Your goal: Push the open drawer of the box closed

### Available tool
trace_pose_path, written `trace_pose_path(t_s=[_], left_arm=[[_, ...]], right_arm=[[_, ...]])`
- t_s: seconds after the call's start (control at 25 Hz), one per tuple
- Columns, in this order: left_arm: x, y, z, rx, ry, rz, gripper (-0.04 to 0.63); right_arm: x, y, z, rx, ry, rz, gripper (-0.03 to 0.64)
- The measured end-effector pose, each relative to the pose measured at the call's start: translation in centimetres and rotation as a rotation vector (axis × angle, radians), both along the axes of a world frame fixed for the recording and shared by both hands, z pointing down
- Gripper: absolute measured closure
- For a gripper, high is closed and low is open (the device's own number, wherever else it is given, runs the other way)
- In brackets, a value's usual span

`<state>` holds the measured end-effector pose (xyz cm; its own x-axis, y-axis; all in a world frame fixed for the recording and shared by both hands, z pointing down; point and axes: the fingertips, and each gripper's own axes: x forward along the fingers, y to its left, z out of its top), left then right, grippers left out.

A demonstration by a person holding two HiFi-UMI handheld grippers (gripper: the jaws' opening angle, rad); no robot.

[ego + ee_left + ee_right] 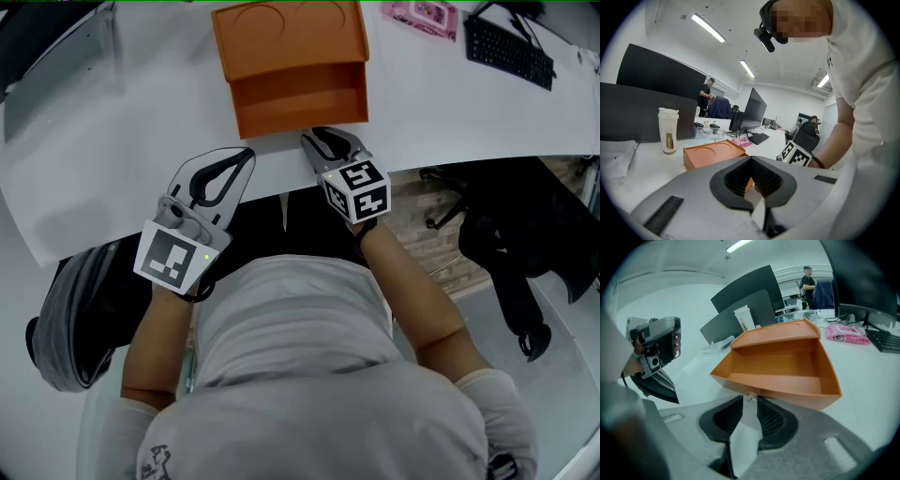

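An orange box (291,37) lies on the white table (141,131), and its drawer (300,98) is pulled out toward me, empty inside. My right gripper (314,138) points at the right part of the drawer's front panel, tips very close to it; contact cannot be told. In the right gripper view the drawer (778,366) fills the middle, with the right gripper (750,397) just below its front edge, jaws a narrow slit apart and holding nothing. My left gripper (246,155) hovers over the table edge left of the drawer, tips together and empty. The left gripper view has the box (712,154) beyond the left gripper (751,158).
A black keyboard (511,52) and a pink packet (422,14) lie at the table's far right. A tall cup (668,130) stands left of the box, with a monitor (752,110) behind. A black office chair (525,253) stands on the floor to my right. Other people are in the background.
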<state>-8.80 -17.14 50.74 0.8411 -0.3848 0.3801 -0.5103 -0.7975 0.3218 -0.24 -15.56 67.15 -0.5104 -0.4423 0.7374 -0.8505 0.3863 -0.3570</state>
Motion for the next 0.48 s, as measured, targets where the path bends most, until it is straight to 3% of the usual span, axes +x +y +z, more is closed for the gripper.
trace_pose_path(t_s=[0.48], left_arm=[[-0.2,-0.4,0.2,-0.008,0.013,-0.009,0.597]], right_arm=[[-0.4,-0.1,1.6,-0.032,0.016,-0.004,0.525]])
